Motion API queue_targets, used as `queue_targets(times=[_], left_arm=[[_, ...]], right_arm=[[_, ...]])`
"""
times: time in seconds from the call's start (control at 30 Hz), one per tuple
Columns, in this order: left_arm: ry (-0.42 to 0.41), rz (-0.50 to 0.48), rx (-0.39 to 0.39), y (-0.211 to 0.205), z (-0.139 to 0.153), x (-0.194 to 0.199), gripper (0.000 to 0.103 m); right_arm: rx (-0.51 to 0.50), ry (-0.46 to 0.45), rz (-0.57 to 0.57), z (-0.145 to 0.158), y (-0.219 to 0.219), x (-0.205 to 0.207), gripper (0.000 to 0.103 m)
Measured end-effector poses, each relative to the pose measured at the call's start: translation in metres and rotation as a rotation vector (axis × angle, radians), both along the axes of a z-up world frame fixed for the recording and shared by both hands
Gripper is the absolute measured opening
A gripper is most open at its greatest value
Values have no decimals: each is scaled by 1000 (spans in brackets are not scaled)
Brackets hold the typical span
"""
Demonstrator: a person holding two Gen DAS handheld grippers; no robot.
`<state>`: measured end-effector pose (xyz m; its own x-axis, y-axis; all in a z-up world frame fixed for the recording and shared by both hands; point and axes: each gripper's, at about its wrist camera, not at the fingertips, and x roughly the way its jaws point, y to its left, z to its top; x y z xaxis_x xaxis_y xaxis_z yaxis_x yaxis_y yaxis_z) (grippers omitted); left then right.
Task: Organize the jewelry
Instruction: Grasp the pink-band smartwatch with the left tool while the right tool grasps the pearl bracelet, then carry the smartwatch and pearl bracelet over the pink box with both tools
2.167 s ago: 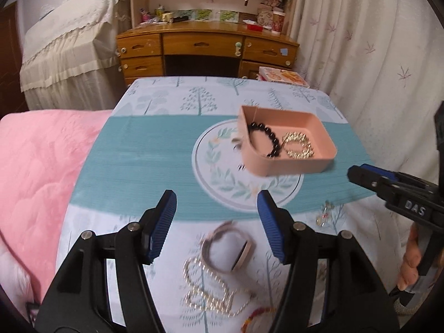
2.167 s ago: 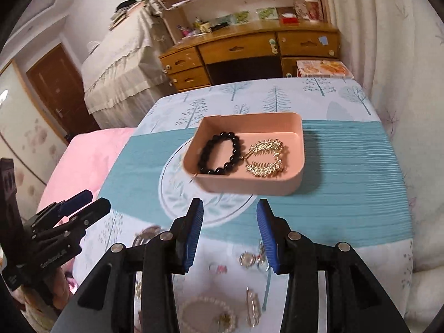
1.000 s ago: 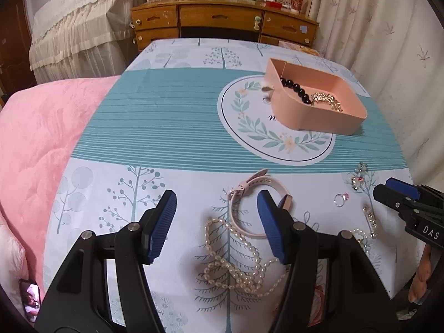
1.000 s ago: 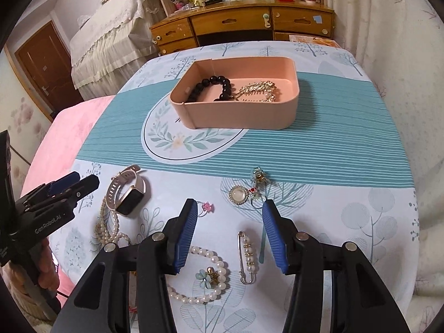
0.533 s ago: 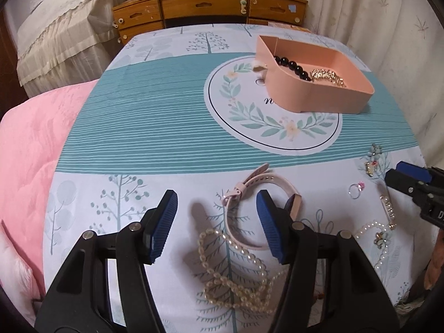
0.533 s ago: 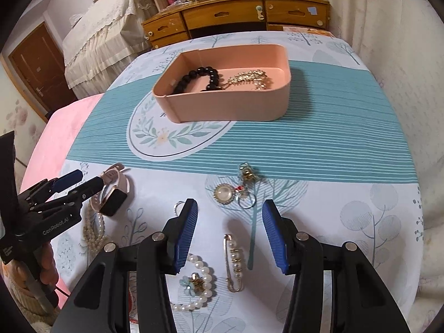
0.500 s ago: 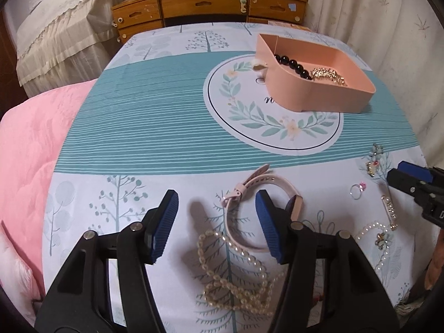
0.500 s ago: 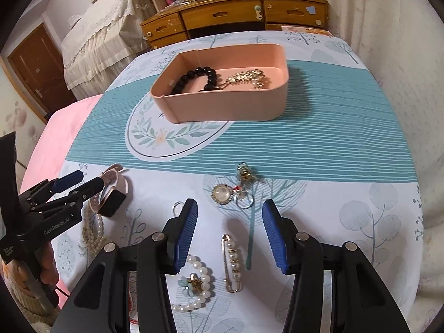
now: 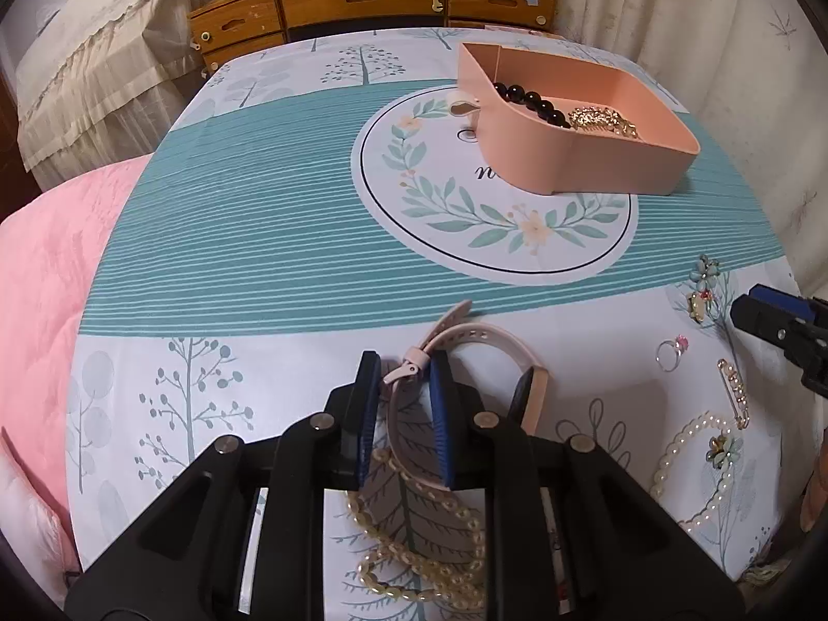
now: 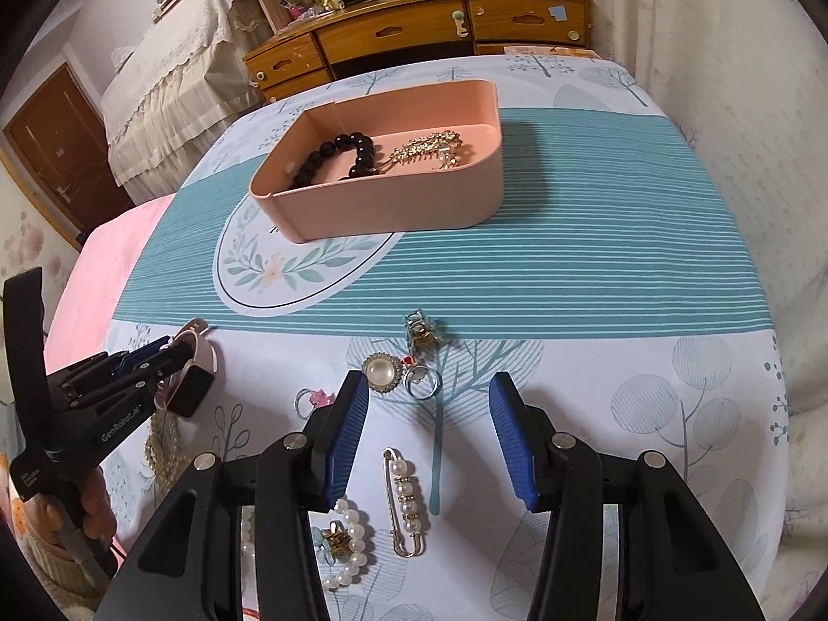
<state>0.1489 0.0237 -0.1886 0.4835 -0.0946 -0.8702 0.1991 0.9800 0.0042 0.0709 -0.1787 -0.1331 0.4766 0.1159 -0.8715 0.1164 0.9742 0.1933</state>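
My left gripper (image 9: 404,370) is shut on the strap of a pink smart watch (image 9: 484,344) lying on the tablecloth near the front edge; it also shows in the right wrist view (image 10: 171,349), with the watch (image 10: 189,388) in it. A pearl necklace (image 9: 414,559) lies under it. My right gripper (image 10: 429,403) is open and empty above a pearl pin (image 10: 406,499), a round pearl brooch (image 10: 380,372) and a ring (image 10: 422,380). The pink tray (image 10: 393,202) holds a black bead bracelet (image 10: 336,155) and a gold piece (image 10: 427,147).
A pearl bracelet with a charm (image 10: 344,535), a small pink-stone ring (image 10: 310,398) and a gold clip (image 10: 422,328) lie on the cloth. A pink quilt (image 9: 36,279) is at the left. A wooden desk (image 10: 414,26) stands behind the table.
My left gripper has closed on the watch strap; half a second ago its jaws stood wide apart. My right gripper has lowered and moved slightly forward, still open.
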Motion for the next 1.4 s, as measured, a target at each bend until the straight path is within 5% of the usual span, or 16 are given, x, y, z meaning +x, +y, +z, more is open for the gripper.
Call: queue_targets(times=[0.17, 0.37, 0.77, 0.97, 1.1, 1.4], left_arm=[[4, 10, -25, 4, 6, -7, 6], [-11, 7, -41, 7, 17, -22, 5], [-49, -2, -66, 10, 36, -44, 5], [-59, 10, -80, 16, 44, -52, 5], [-64, 13, -88, 17, 48, -55, 5], [-105, -3, -107, 15, 72, -70, 5]], right_arm=[[35, 7, 63, 1, 7, -3, 49], [50, 28, 220, 4, 32, -12, 43], [-169, 131, 643, -2, 89, -14, 32], [-217, 188, 724, -11, 99, -5, 25], [-260, 196, 734, -11, 103, -3, 8], [-182, 144, 608, 25, 87, -12, 8]])
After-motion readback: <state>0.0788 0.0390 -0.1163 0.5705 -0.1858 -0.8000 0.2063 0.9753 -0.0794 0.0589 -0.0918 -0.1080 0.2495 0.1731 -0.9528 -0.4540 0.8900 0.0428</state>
